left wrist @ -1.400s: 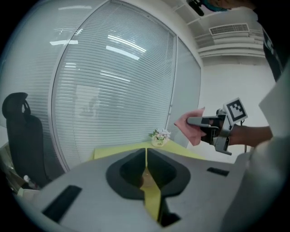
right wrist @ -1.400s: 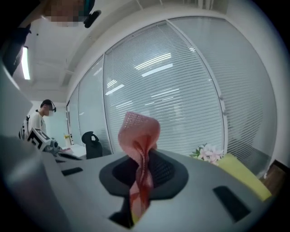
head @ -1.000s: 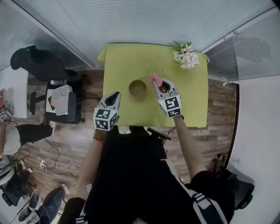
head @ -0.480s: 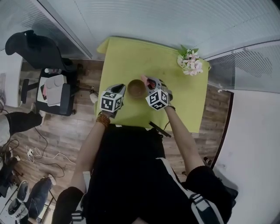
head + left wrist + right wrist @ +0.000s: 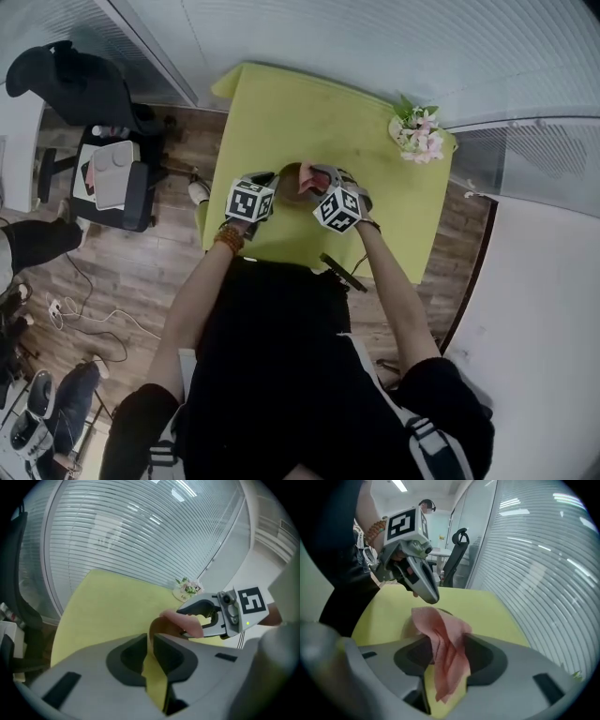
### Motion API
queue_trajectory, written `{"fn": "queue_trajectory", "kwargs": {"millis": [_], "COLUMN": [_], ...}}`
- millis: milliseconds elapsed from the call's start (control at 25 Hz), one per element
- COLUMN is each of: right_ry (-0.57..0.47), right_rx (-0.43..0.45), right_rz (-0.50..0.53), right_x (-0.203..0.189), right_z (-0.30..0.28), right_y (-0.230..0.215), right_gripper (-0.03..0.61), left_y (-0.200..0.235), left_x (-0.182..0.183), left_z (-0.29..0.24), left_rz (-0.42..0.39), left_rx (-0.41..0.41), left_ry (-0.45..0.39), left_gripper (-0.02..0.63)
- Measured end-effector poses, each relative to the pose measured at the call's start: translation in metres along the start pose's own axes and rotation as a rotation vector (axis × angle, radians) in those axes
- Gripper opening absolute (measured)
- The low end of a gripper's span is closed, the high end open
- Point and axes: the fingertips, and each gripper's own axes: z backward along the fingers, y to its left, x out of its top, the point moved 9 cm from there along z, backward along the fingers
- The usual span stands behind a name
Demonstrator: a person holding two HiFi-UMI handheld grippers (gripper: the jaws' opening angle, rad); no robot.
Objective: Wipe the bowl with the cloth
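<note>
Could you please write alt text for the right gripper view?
A pink cloth lies loosely between the right tongs, which have just been opening, above a yellow table. Beyond it the left gripper, tongs just eased open a crack, reaches down to a brown bowl; whether its rim is between them is unclear.

The crinkly pink cloth [image 5: 443, 653] is looking soft and matt, and the smooth yellow-green table top [image 5: 309, 112] is looking dull, not shiny.

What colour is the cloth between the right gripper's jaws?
Pink. The right gripper view shows the crumpled cloth best.
</note>
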Motion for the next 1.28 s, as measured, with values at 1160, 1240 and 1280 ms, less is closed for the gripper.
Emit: {"fn": "queue_trajectory", "kwargs": {"millis": [1160,1240,1280], "right_ry": [0.029,0.070,0.089], "right_rx": [0.063,0.031,0.014], "right_rz": [-0.209,-0.172,-0.159], "right_x": [0.008,0.006,0.004], "right_z": [-0.009,-0.016,-0.020], "right_y": [-0.014,-0.012,-0.012], "right_gripper": [0.241,0.239,0.239], "left_y": [-0.004,-0.004,-0.003], "left_x": [0.004,0.004,0.004], "left_z": [-0.033,-0.034,-0.035], "left_rz": [-0.035,-0.040,-0.043], "left_rx": [-0.008,0.007,0.016], "left_ry": [0.092,0.094,0.098], "left_gripper": [0.064,0.064,0.064]}}
